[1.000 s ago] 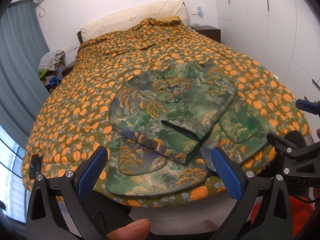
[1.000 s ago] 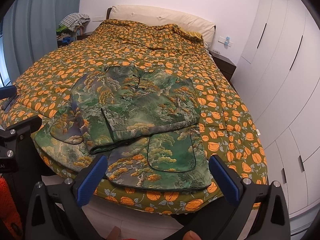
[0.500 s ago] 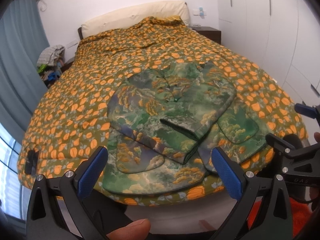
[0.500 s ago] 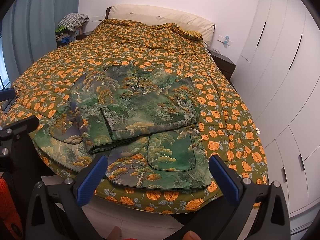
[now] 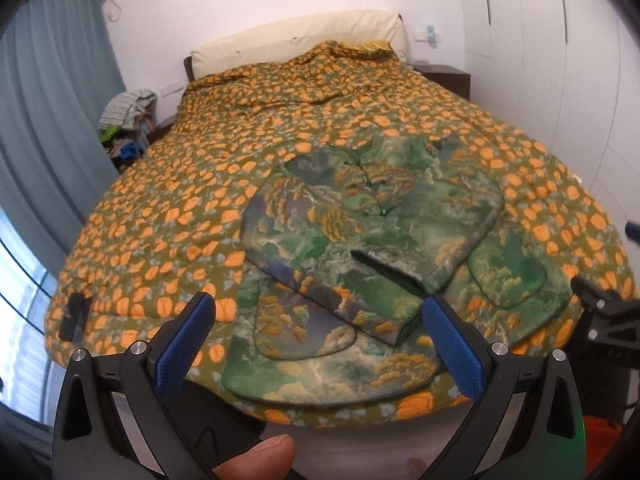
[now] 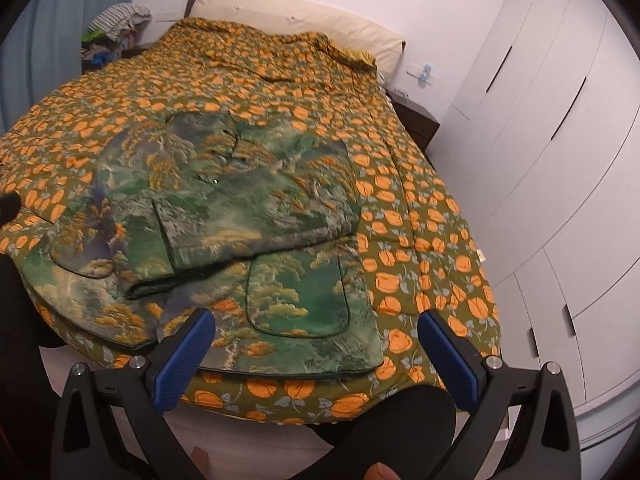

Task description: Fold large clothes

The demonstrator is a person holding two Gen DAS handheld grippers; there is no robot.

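A green landscape-print jacket (image 5: 372, 240) lies near the foot of the bed, both sleeves folded across its front, two patch pockets showing on its lower part. It also shows in the right wrist view (image 6: 248, 216). My left gripper (image 5: 320, 344) is open and empty, held off the foot of the bed in front of the jacket's hem. My right gripper (image 6: 316, 352) is open and empty, over the hem's right corner at the bed's foot. Part of the right gripper shows at the right edge of the left wrist view (image 5: 608, 316).
The bed has an orange-flowered green quilt (image 5: 280, 128) and a cream headboard (image 5: 296, 40). A dark nightstand (image 6: 416, 120) and white wardrobe doors (image 6: 552, 160) stand to the right. A pile of clothes (image 5: 128, 120) and a blue curtain (image 5: 48, 120) are to the left.
Both grippers have shifted and tilted while staying open. The right wrist view has swung right and closer to the hem. The jacket has not moved.
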